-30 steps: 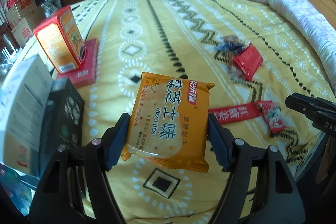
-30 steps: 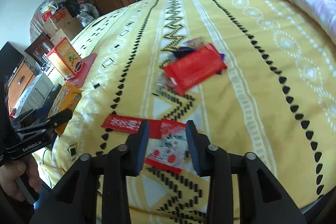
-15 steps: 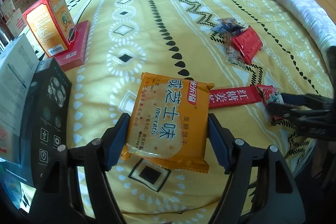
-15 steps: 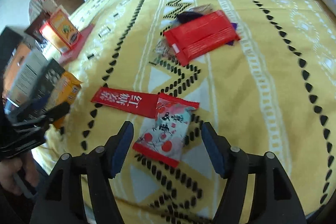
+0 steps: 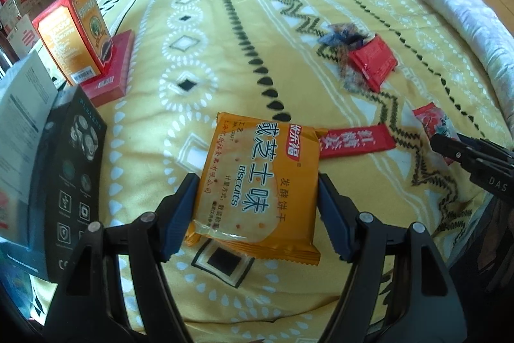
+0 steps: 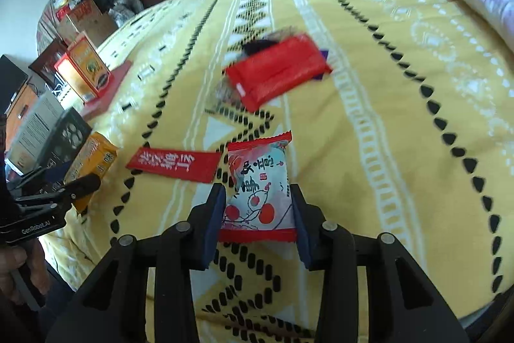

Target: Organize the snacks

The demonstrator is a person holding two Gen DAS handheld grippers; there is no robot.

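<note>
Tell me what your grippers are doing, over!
Left gripper clamped on orange biscuit pack. Right gripper closing around red-and-white snack packet. Long red packet beside it, not blocking.

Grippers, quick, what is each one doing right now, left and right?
Left gripper: shut on the orange biscuit packet.
Right gripper: jaws closing, pads pressing on the red and white snack packet.

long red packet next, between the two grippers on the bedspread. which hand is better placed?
Neither is free: the left gripper holds the orange biscuit pack, and the right gripper is closing around the small red-and-white packet. Probably right, after unloading: the long red packet lies beside its catch.
</note>
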